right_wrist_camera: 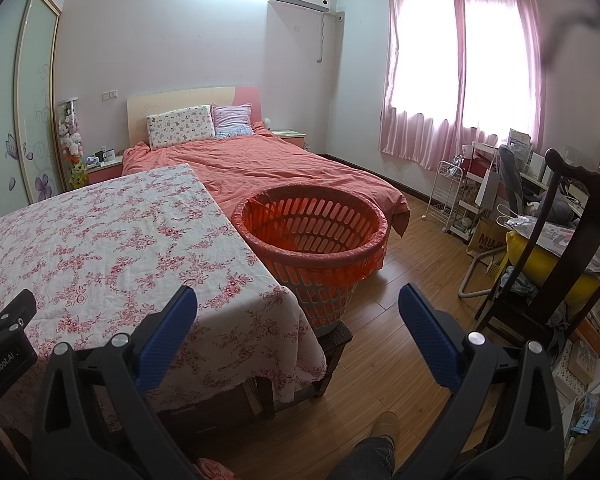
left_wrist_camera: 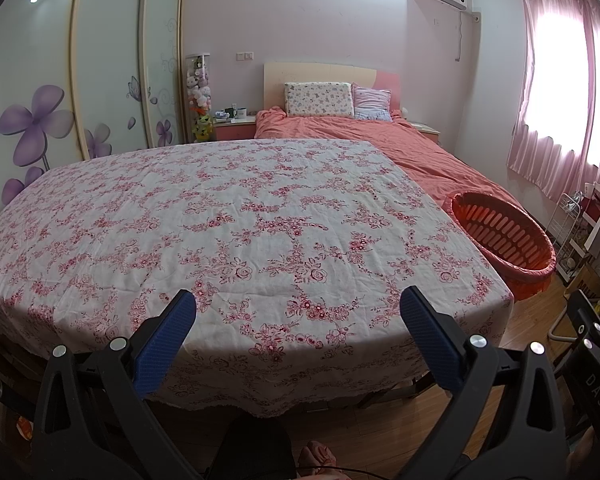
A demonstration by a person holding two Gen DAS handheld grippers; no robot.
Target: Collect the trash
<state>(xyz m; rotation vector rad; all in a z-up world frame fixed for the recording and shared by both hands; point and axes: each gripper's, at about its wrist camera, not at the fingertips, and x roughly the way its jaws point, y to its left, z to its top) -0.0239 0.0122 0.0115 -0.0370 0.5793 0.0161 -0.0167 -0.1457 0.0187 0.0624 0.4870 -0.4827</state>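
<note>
A table under a pink-flowered white cloth (left_wrist_camera: 228,216) fills the left wrist view; it also shows at the left of the right wrist view (right_wrist_camera: 100,232). No trash shows on it. A pink slatted basket lined with an orange bag (right_wrist_camera: 312,232) stands on a dark stool at the table's right edge; it also shows in the left wrist view (left_wrist_camera: 504,236). My left gripper (left_wrist_camera: 298,300) is open and empty at the table's near edge. My right gripper (right_wrist_camera: 298,300) is open and empty, near the table's front right corner, short of the basket.
A bed with an orange cover (right_wrist_camera: 268,160) lies behind the table. A dark wooden chair (right_wrist_camera: 548,256) with a yellow bundle, a white wire rack (right_wrist_camera: 448,196) and boxes crowd the right side. Wooden floor (right_wrist_camera: 412,248) lies between basket and chair.
</note>
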